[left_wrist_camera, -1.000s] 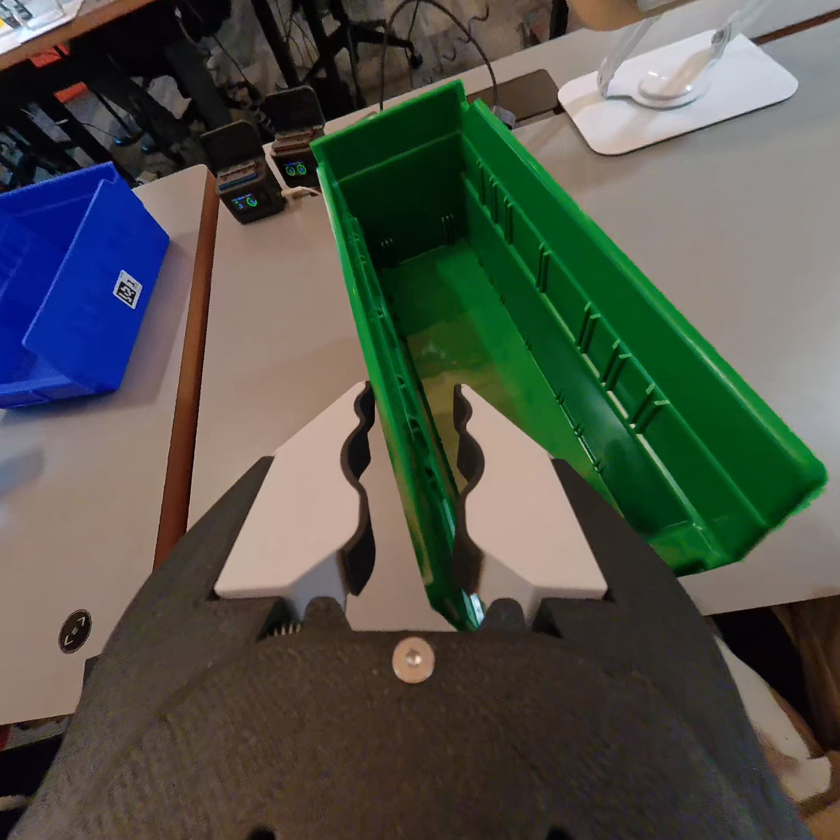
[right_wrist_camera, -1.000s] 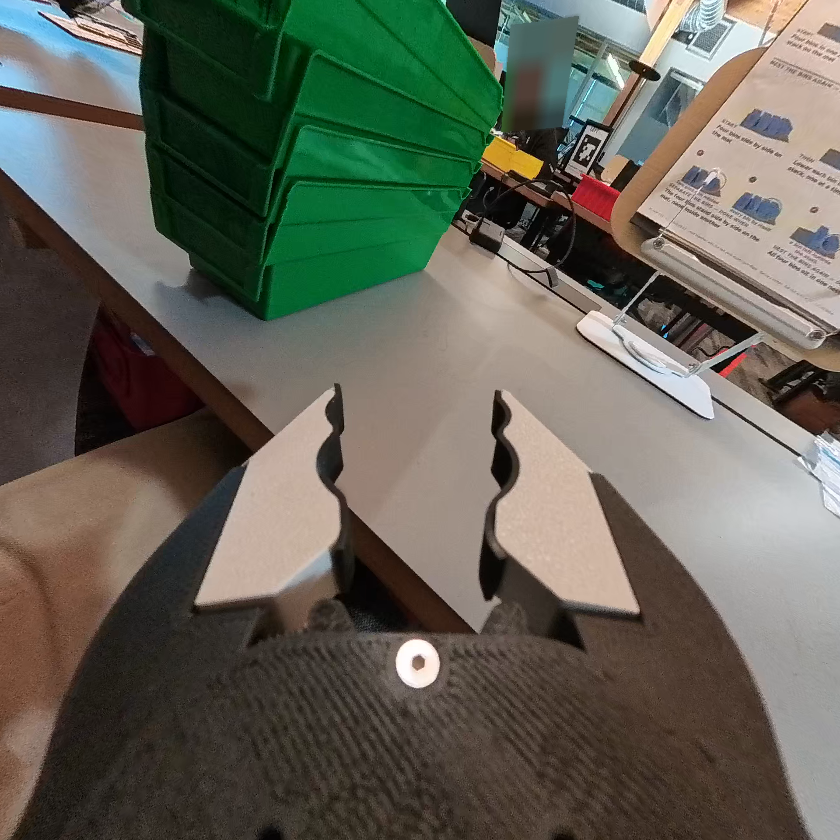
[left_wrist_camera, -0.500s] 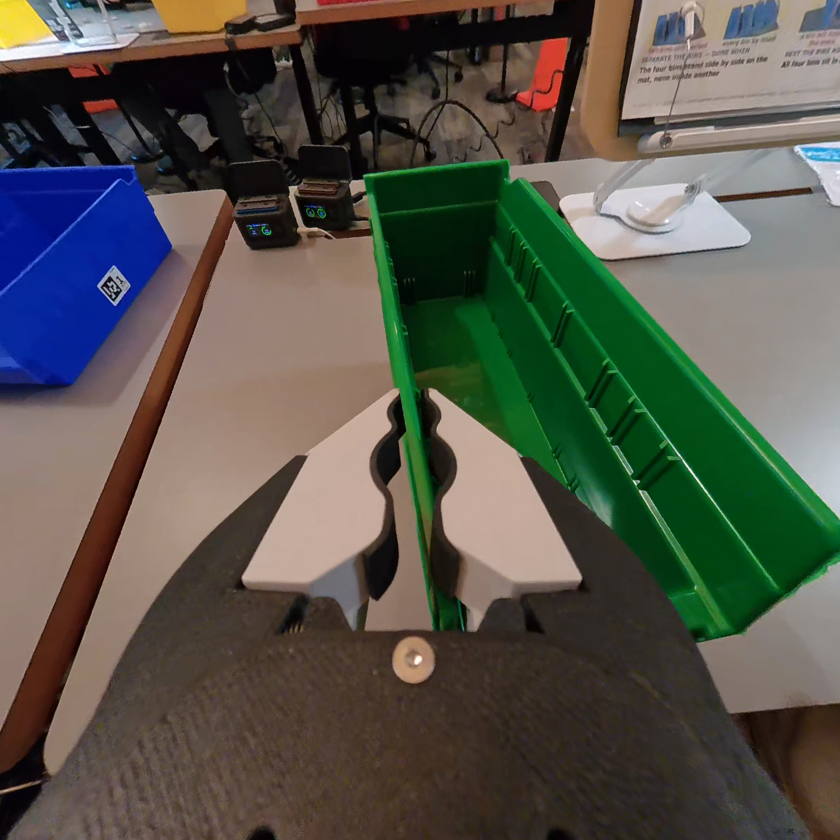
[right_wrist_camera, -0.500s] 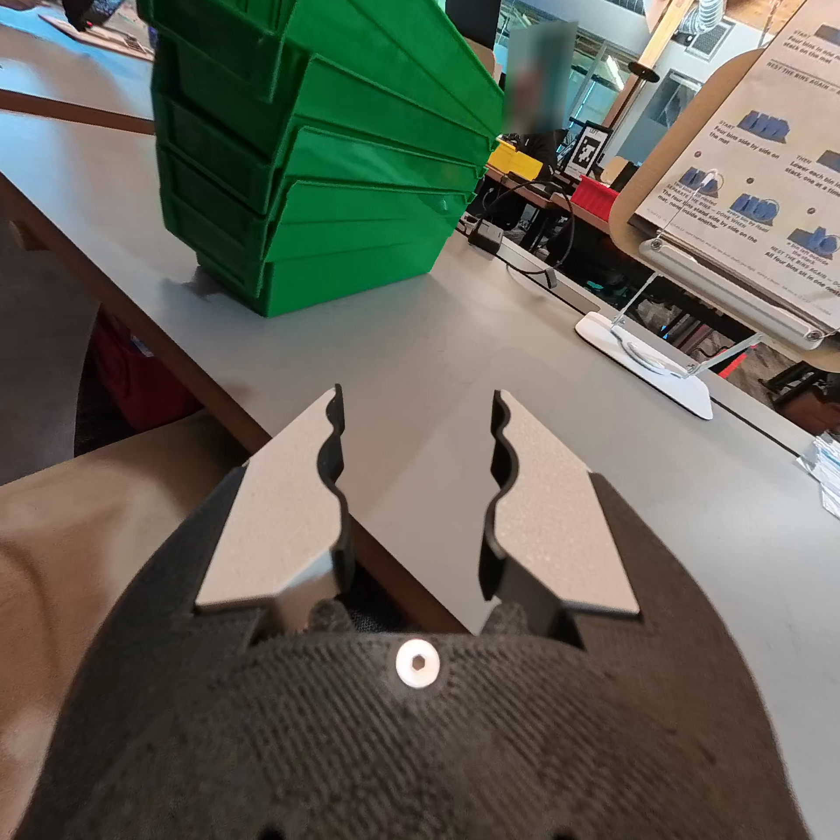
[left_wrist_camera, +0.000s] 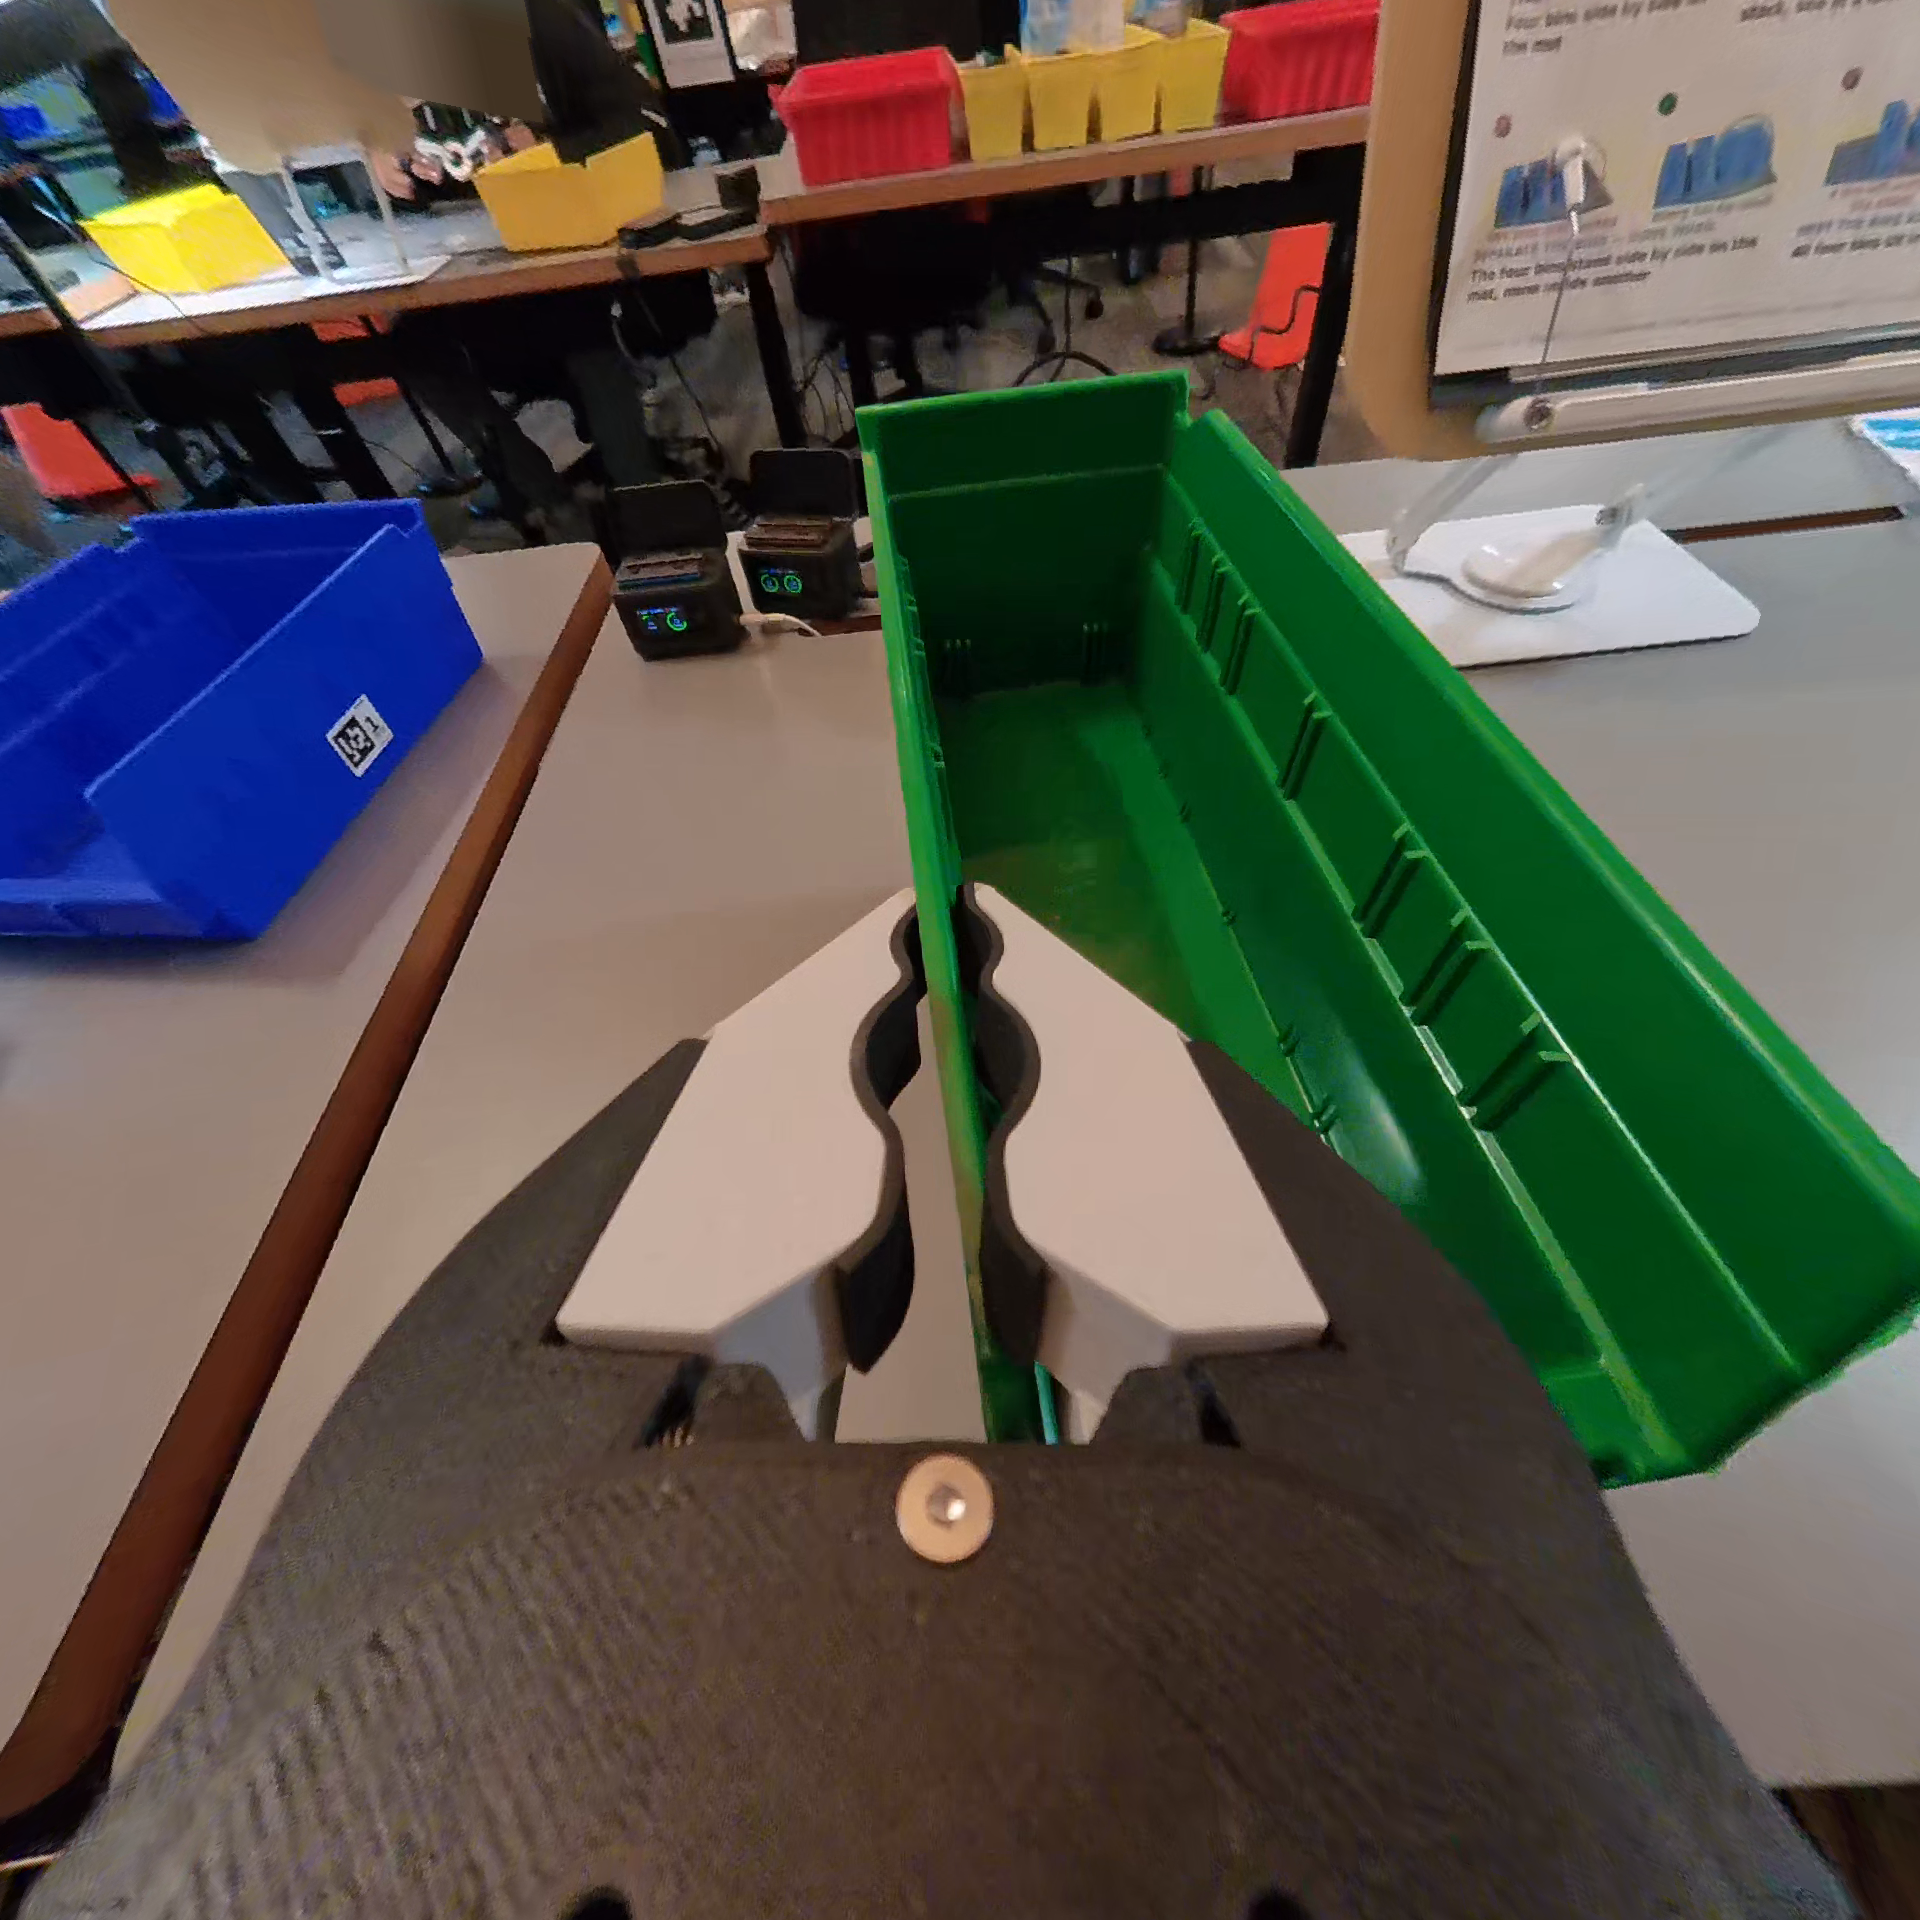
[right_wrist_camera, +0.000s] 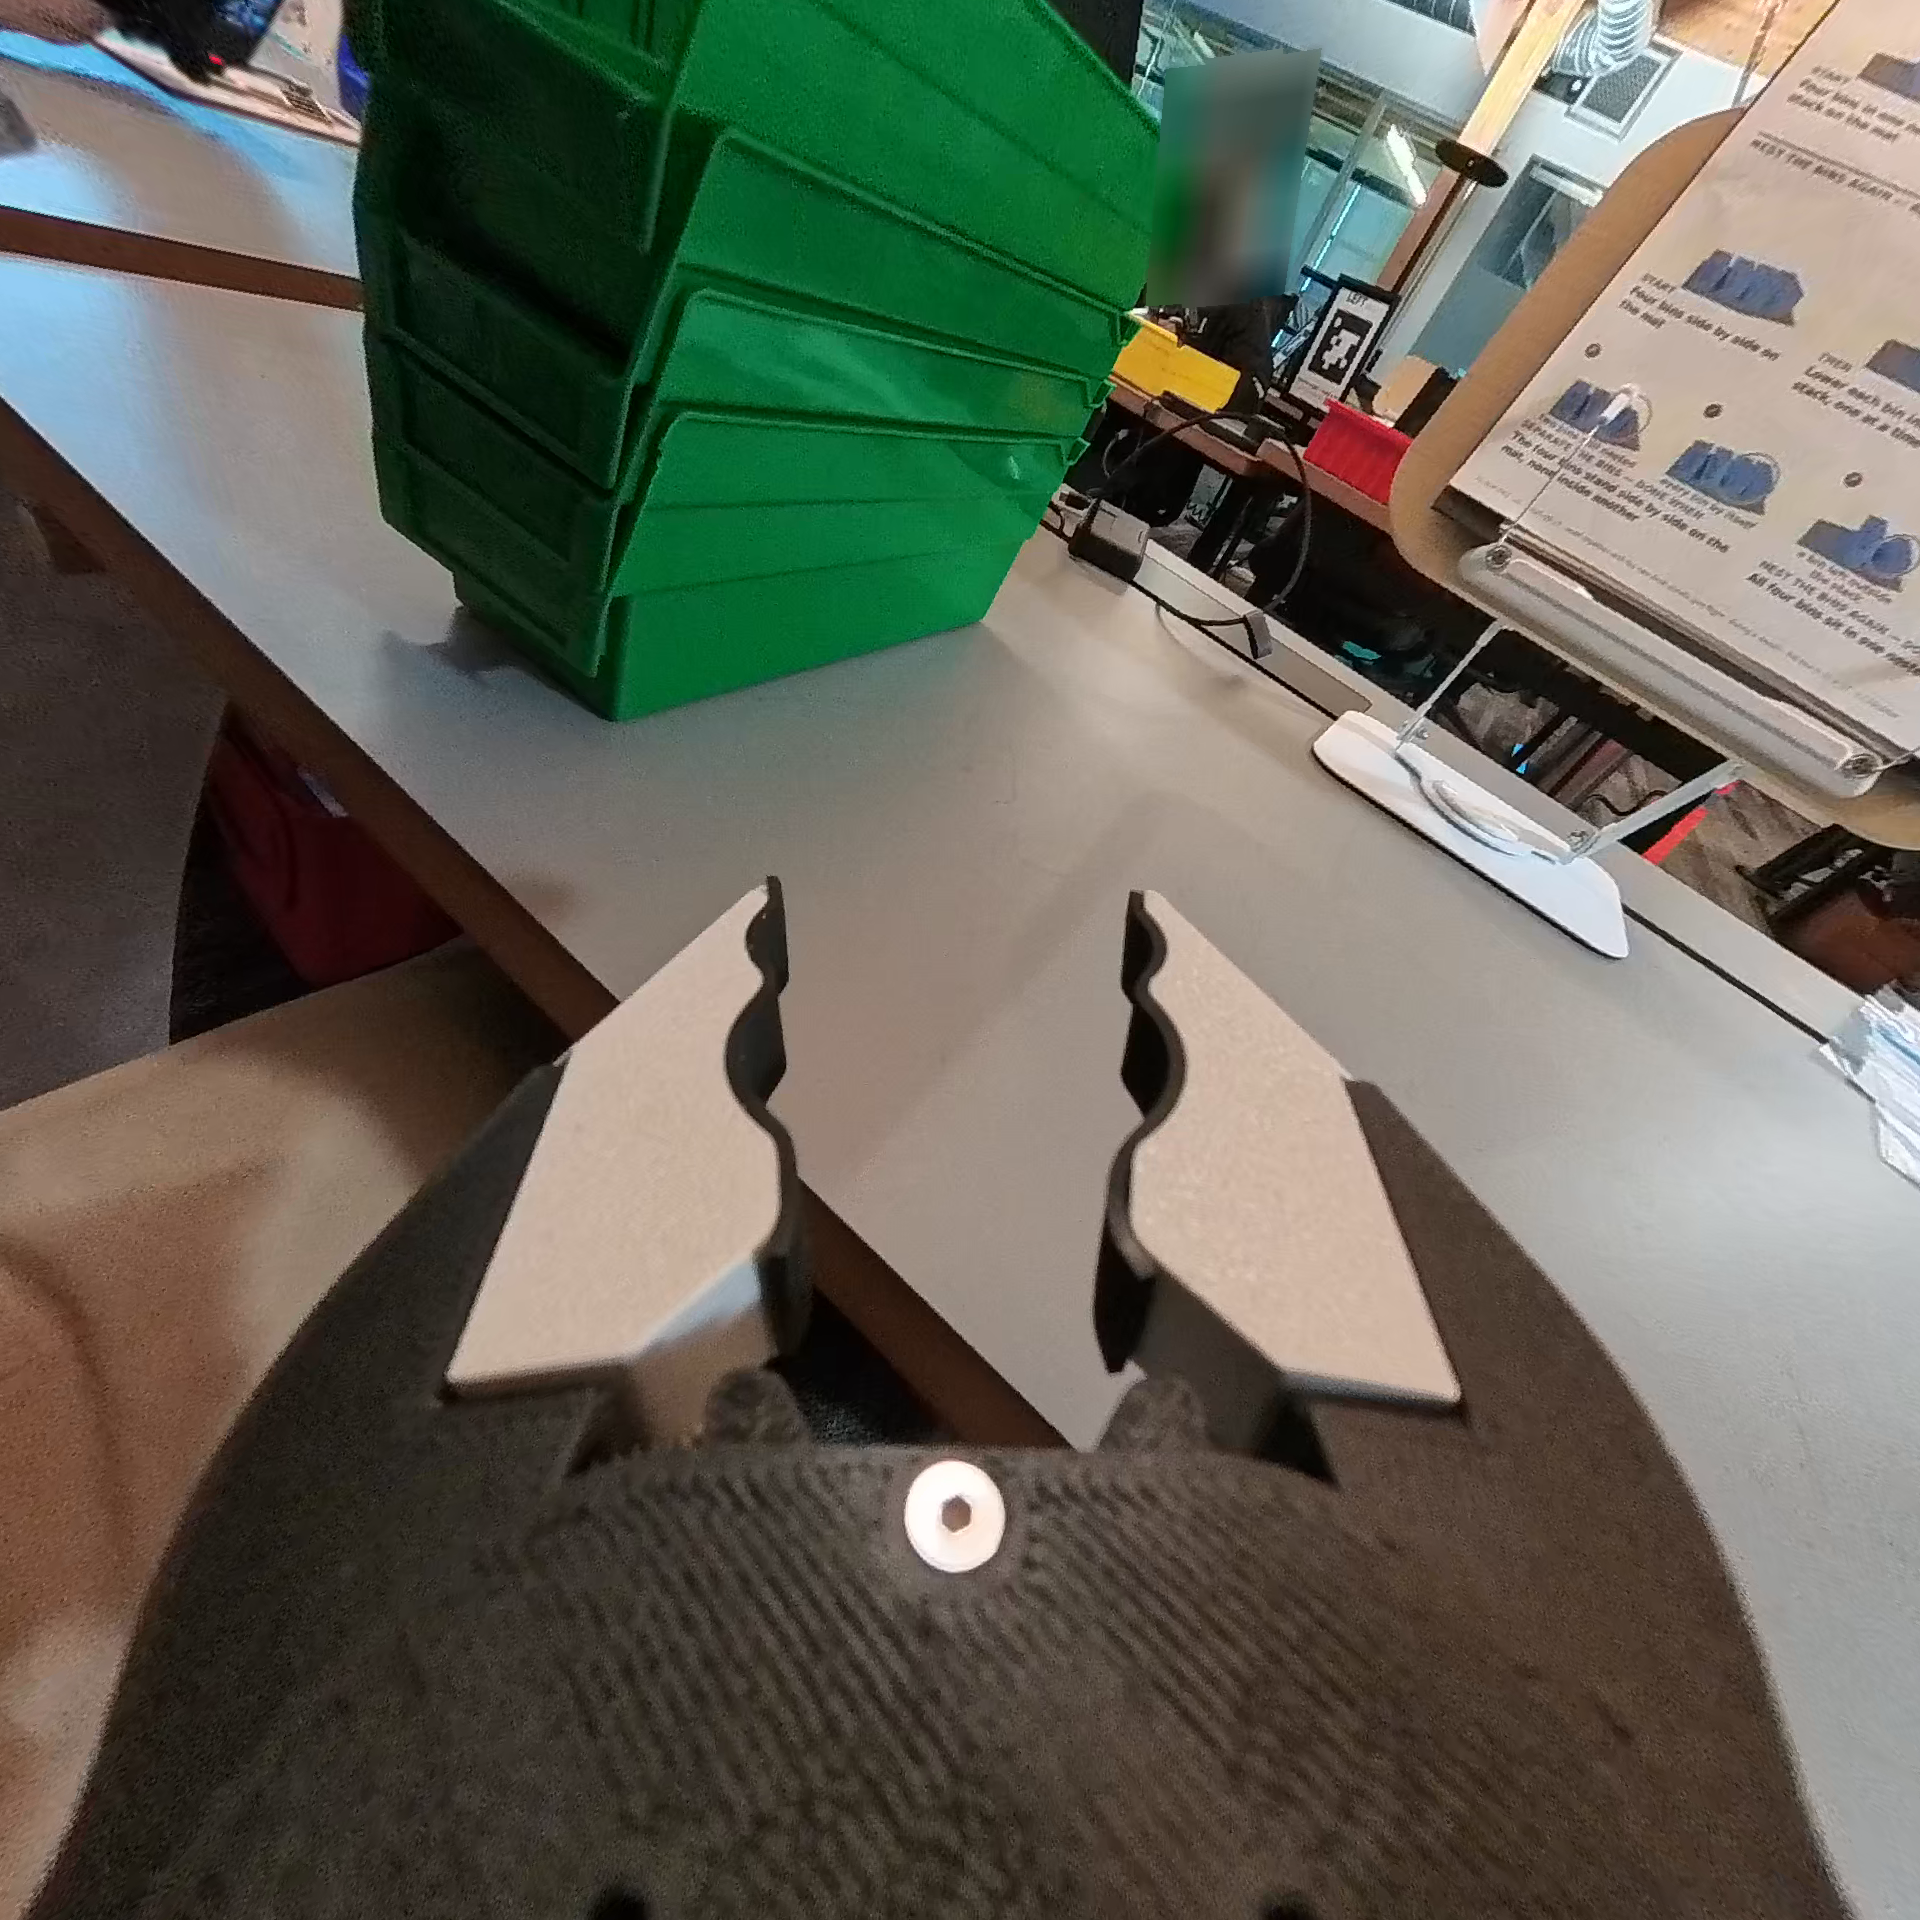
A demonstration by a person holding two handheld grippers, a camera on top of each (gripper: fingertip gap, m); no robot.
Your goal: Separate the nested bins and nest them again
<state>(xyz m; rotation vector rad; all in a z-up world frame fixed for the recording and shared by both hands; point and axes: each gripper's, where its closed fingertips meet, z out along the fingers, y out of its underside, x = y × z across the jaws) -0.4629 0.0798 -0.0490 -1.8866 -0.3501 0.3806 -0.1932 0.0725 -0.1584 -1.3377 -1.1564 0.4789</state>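
The left tool [left_wrist_camera: 943,914] is nearly closed, pinching the left side wall of the top green bin [left_wrist_camera: 1351,883], which is tilted within the stack of green bins [right_wrist_camera: 727,416] on the grey table [right_wrist_camera: 1039,810]. The right tool [right_wrist_camera: 951,914] hangs wide open and empty over the table's near edge, well short of the stack. Farther off stand two small black devices [left_wrist_camera: 727,592], a blue bin [left_wrist_camera: 229,707] on the left, and an instruction board [right_wrist_camera: 1714,436] on the right.

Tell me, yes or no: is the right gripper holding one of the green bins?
No: the right gripper is open above the grey table, apart from the stack of green bins.
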